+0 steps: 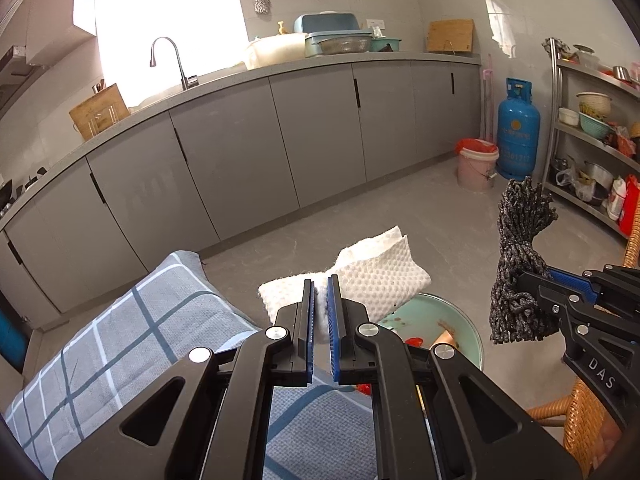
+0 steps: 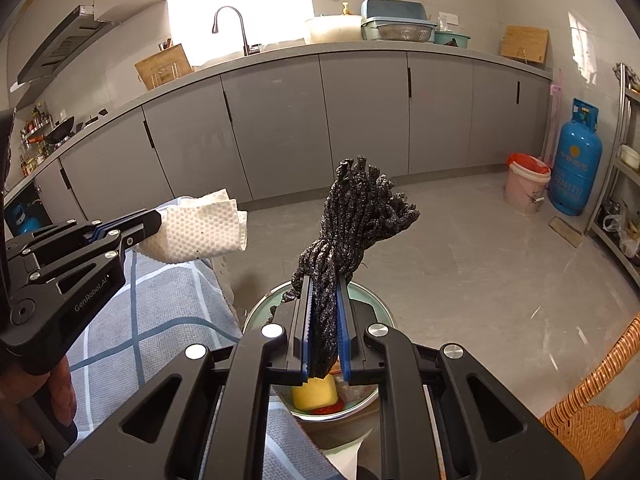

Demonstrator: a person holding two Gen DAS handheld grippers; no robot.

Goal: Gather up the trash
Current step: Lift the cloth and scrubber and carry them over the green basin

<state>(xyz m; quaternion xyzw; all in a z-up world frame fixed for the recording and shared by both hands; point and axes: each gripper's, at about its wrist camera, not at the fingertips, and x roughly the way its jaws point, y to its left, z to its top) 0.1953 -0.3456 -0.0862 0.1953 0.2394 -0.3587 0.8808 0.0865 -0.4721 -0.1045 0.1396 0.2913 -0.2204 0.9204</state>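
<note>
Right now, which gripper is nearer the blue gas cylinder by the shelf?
Right. The right gripper, shut on the dark rope bundle, sits on the side of the gas cylinder; the left gripper, shut on the paper towel, is farther across.

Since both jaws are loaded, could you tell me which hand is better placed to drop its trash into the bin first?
Probably the right. Its gripper holds the dark rope bundle directly above the green bin, while the left gripper holds the paper towel over the bin's edge.
</note>
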